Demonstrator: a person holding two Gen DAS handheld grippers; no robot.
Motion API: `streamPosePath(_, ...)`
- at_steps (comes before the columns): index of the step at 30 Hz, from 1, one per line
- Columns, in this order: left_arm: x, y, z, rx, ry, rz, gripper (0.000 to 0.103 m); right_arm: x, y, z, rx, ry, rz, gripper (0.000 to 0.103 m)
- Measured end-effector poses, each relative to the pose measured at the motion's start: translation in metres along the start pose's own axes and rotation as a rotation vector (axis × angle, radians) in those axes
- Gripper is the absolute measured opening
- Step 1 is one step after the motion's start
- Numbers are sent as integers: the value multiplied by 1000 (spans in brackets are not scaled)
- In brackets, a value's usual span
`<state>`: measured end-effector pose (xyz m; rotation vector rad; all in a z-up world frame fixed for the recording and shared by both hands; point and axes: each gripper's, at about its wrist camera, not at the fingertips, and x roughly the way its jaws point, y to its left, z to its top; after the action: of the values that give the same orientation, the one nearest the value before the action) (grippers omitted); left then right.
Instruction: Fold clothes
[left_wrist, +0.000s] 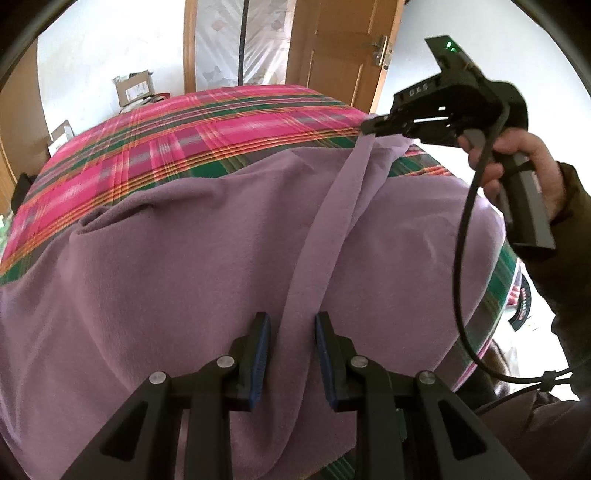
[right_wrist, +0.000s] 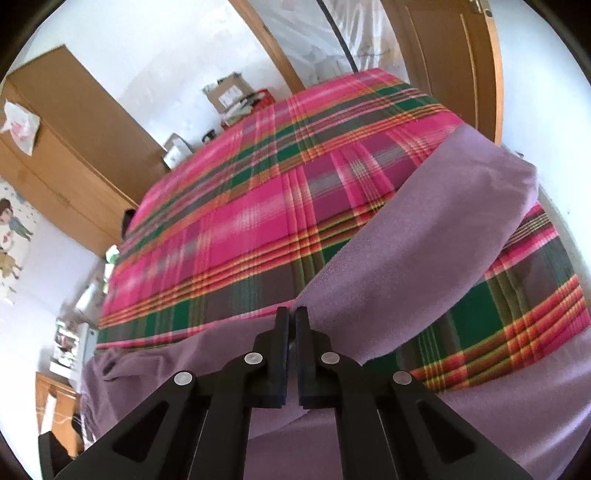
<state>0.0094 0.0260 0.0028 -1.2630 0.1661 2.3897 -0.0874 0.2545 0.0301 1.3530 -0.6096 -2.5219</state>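
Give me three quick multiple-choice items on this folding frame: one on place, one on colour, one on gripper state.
1. Where does the purple garment lie?
A. on the plaid bedspread
B. on the floor
C. in the cardboard box

2. What colour are the left gripper pads?
A. red
B. blue
C. white

3. How does the right gripper stand?
A. wide open over the garment
B. shut on nothing
C. shut on a garment edge

Key: 1 A, the plaid shows all round the purple cloth. 2 B, blue pads face each other in the left wrist view. 3 C, a band of cloth rises taut to its closed tips.
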Motion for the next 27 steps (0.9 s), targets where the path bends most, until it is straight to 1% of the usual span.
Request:
streamPosePath(2,1,-5,1,24,1,21,26,-3,0,0,-3,-11,7,3)
streamPosePath(5,4,-12,3,58,4,23,26,-7,-2,0,10,-34,34,3)
streamPosePath(8,9,-16,5,83,13,65,26,-14,-6,-4,11,-57,57,3)
streamPosePath(10,9,-14,6,66,11,57,26,-17,-6,-6,5,-72,59,3)
streamPosePath(12,6,-15,7,69,-2,48,26,-19,-6,-7,12,-86,70,3)
streamPosePath(15,9,-20,6,91,11,66,26,-30,-9,-9,23,-125,97,3)
streamPosePath(18,5,-24,3,83,8,59,26,-43,-7,-15,-1,-174,102,3)
streamPosePath(19,3,-21,3,70,0,45,22,-48,-6,-17,-18,-190,96,3)
streamPosePath(20,1,-19,3,58,-8,32,12,-53,-4,-20,-35,-205,90,3)
streamPosePath(21,-1,-18,3,47,-14,27,8,-58,-3,-22,-50,-220,84,3)
streamPosePath(23,-8,-16,2,32,-35,9,5,-62,-4,-26,-55,-232,79,3)
streamPosePath(27,-24,-19,2,31,-90,-18,5,-71,-13,-32,-37,-252,73,3)
